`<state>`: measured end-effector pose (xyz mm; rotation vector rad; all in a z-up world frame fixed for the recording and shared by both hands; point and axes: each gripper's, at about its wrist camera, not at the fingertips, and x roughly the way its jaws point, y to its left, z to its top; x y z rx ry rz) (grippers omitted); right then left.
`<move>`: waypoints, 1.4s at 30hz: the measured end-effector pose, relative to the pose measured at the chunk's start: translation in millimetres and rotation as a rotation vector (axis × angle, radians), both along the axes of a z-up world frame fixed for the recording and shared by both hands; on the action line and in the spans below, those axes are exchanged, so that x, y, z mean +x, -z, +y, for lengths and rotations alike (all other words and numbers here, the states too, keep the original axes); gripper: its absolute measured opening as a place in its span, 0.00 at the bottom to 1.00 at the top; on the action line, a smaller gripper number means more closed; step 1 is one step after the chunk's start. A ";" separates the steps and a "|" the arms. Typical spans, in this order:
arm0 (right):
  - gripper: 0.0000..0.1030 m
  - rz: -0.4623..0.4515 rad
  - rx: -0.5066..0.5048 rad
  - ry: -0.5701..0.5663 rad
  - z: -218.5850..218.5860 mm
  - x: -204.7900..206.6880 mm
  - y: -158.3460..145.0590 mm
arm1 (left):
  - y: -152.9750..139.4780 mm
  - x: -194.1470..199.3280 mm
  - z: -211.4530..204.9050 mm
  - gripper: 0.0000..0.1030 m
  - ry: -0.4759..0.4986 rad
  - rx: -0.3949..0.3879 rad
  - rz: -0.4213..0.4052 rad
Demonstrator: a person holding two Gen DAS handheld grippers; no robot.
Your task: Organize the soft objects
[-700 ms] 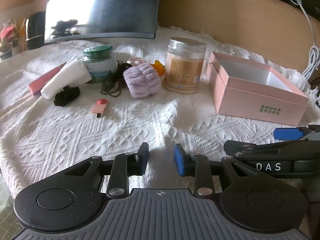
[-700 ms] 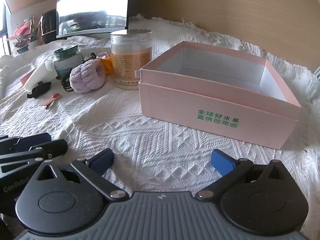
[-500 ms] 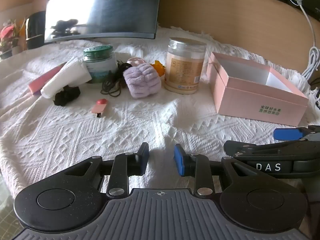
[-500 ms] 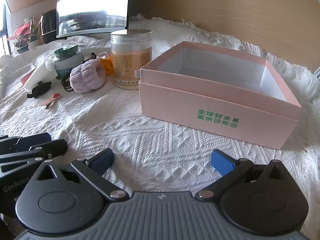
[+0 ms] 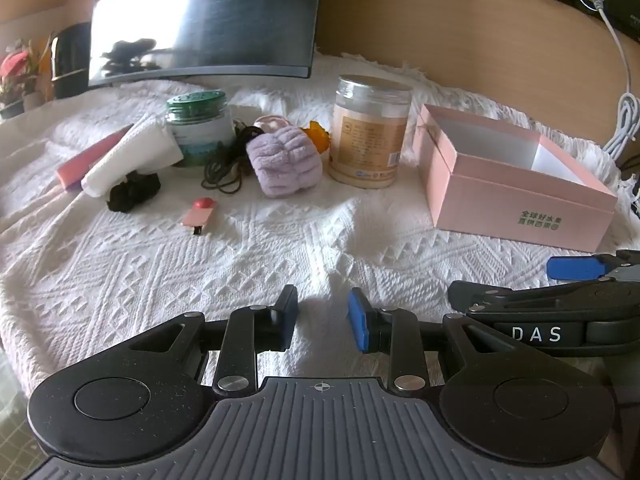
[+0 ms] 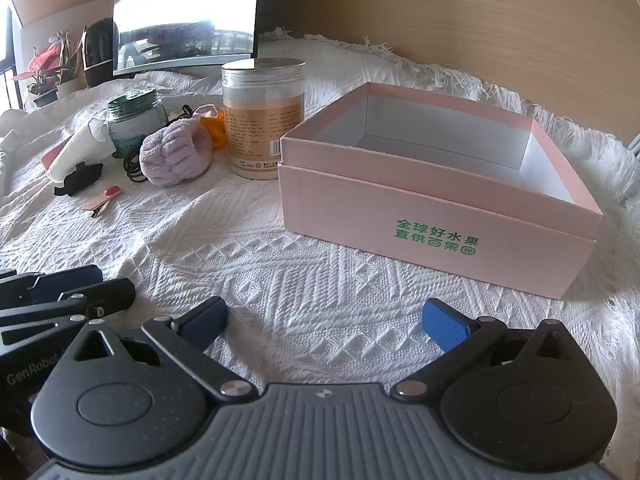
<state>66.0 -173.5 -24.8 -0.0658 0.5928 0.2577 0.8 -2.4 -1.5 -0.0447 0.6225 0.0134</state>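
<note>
A fluffy lilac wristband [image 5: 285,166] [image 6: 174,156] lies on the white bedspread at mid distance, with a black scrunchie [image 5: 132,194] and a rolled white cloth [image 5: 132,156] to its left. An orange soft item [image 5: 318,136] peeks out behind the wristband. The open pink box [image 5: 520,200] [image 6: 420,216] stands empty to the right. My left gripper [image 5: 323,318] hovers low over the near bedspread, its pads a small gap apart with nothing between them. My right gripper [image 6: 324,322] stands wide open in front of the box, holding nothing.
A tall clear jar [image 5: 370,136], a green-lidded jar [image 5: 198,128], a black cord [image 5: 228,168] and a pink hair clip [image 5: 200,212] sit among the soft items. A dark monitor [image 5: 204,20] stands behind. A white cable [image 5: 624,112] hangs at the far right.
</note>
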 end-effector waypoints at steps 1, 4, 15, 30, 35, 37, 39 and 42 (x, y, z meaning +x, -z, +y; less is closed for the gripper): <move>1.00 0.000 0.000 0.000 0.0 0.0 0.0 | -0.2 -0.1 0.3 0.32 0.000 0.000 0.000; 1.00 0.000 0.000 0.000 0.1 0.0 0.1 | -0.2 -0.1 0.4 0.32 0.000 0.000 0.000; 1.00 0.000 -0.001 0.000 0.2 -0.2 0.1 | -0.2 -0.2 0.7 0.32 0.000 -0.002 -0.001; 1.00 0.000 -0.001 0.000 0.3 -0.3 0.3 | -1.4 -0.5 0.5 0.32 0.000 -0.003 -0.001; 1.00 0.000 -0.001 0.000 0.5 -0.2 0.2 | -1.7 -0.9 1.0 0.32 0.000 -0.005 -0.001; 1.00 0.000 -0.001 0.000 0.5 -0.2 0.1 | -1.9 -1.0 0.5 0.32 0.000 -0.008 -0.002; 1.00 0.000 -0.001 0.000 0.6 -0.2 0.1 | -2.8 -0.8 2.6 0.32 -0.001 -0.009 -0.001; 1.00 0.000 -0.001 0.000 0.5 -0.4 0.2 | -2.7 -0.9 3.1 0.32 -0.001 -0.009 -0.002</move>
